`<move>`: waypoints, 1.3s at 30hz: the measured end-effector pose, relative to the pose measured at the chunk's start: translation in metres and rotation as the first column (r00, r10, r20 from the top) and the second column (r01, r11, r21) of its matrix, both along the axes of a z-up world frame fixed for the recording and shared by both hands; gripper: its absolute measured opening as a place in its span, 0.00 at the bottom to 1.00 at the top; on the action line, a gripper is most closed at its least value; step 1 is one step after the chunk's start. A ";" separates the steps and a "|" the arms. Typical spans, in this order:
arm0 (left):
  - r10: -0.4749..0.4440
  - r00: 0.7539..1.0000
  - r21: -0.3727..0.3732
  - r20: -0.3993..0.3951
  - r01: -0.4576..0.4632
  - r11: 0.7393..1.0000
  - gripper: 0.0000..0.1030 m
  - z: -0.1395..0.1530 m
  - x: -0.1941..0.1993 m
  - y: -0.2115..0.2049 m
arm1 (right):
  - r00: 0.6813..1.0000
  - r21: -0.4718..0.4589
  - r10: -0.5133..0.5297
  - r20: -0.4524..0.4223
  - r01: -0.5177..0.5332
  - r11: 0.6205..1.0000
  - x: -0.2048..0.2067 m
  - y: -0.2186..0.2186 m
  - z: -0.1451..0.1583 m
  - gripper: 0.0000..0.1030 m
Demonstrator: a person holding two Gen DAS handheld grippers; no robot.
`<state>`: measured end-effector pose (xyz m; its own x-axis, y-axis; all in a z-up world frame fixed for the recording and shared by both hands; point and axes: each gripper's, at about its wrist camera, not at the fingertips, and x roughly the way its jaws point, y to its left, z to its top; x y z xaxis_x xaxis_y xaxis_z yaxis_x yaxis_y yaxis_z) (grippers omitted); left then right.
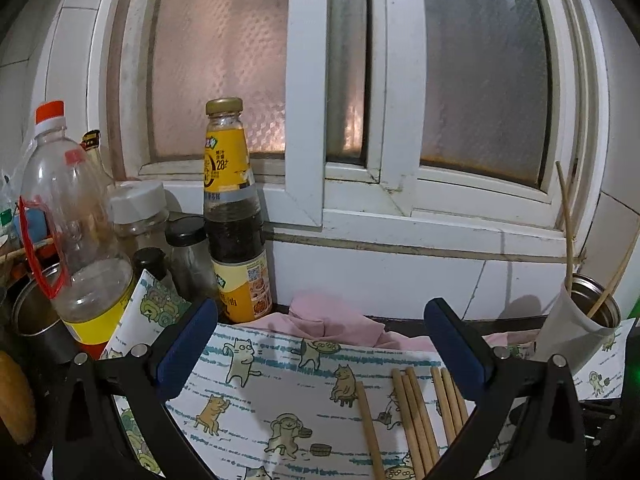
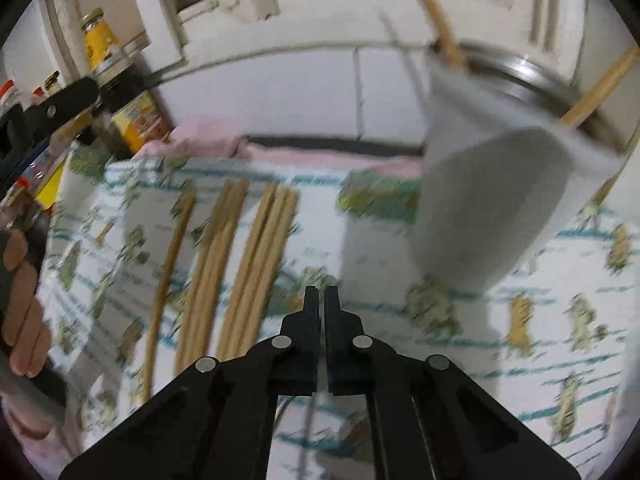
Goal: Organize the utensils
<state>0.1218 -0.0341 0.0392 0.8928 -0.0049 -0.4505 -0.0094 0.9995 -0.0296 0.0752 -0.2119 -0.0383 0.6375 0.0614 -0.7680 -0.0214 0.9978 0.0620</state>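
Several wooden chopsticks (image 1: 412,412) (image 2: 224,256) lie side by side on a cat-print cloth (image 1: 260,400) (image 2: 520,360). A grey steel-rimmed holder cup (image 1: 580,320) (image 2: 492,200) stands at the cloth's far right, with two chopsticks (image 1: 566,232) (image 2: 436,8) leaning in it. My left gripper (image 1: 320,344) hovers open over the cloth, its right finger above the chopstick tips, nothing between the jaws. My right gripper (image 2: 321,294) is shut with nothing visible between its tips, low over the cloth, just right of the lying chopsticks and in front of the cup.
A yellow-labelled sauce bottle (image 1: 236,216) (image 2: 120,92), a clear plastic bottle (image 1: 72,240), small jars (image 1: 140,212) and a metal pot (image 1: 36,312) crowd the left. A pink cloth (image 1: 332,320) lies behind the mat. The tiled wall and window frame (image 1: 360,200) close the back. A person's fingers (image 2: 24,312) show at left.
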 end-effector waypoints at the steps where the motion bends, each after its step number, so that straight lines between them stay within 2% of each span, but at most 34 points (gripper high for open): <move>1: 0.004 1.000 -0.003 -0.005 -0.004 1.000 1.00 -0.001 0.001 0.001 | 1.000 -0.009 -0.008 0.009 0.008 1.000 0.002 -0.002 0.001 0.03; 5: 0.006 1.000 -0.030 -0.029 -0.007 1.000 1.00 -0.002 0.006 0.008 | 0.999 0.006 -0.041 -0.010 0.041 0.999 0.009 -0.012 -0.001 0.03; 10: 0.010 0.998 -0.070 -0.059 -0.014 0.997 1.00 -0.004 0.011 0.015 | 0.999 0.087 -0.048 0.002 0.048 0.995 0.001 -0.024 0.007 0.04; 15: -0.010 0.996 -0.094 -0.092 0.002 0.996 1.00 -0.008 0.016 0.017 | 0.997 0.138 -0.004 -0.074 0.014 0.990 -0.005 -0.035 -0.001 0.05; 19: 0.062 0.997 0.023 -0.055 -0.061 0.998 1.00 -0.011 0.020 0.012 | 0.994 0.204 0.039 -0.104 -0.017 0.979 -0.007 -0.039 -0.008 0.05; 25: 0.029 0.999 0.066 -0.033 -0.027 0.997 1.00 -0.012 0.015 0.002 | 0.992 0.221 0.041 -0.122 -0.014 0.975 -0.003 -0.037 -0.017 0.06; 29: -0.002 0.998 0.049 -0.061 0.005 0.999 1.00 -0.015 0.016 0.000 | 0.990 0.262 0.078 -0.118 -0.045 0.964 -0.001 -0.035 -0.018 0.14; 35: -0.005 0.999 0.048 -0.050 0.007 0.999 1.00 -0.013 0.011 -0.001 | 0.989 0.199 0.109 -0.100 -0.088 0.976 -0.003 -0.023 -0.017 0.19; 37: -0.008 0.999 0.044 -0.044 0.010 0.999 1.00 -0.011 0.010 -0.001 | 0.988 0.126 0.126 -0.090 -0.114 0.985 -0.007 -0.014 -0.017 0.19; 39: -0.012 0.999 0.040 -0.042 0.013 0.999 1.00 -0.010 0.008 -0.002 | 0.986 0.002 0.147 -0.080 -0.147 0.989 -0.014 0.001 -0.018 0.19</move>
<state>0.1302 -0.0356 0.0293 0.8730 0.0030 -0.4877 0.0025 0.9999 0.0108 0.0613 -0.2110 -0.0568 0.5586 0.1472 -0.8162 -0.1630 0.9844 0.0660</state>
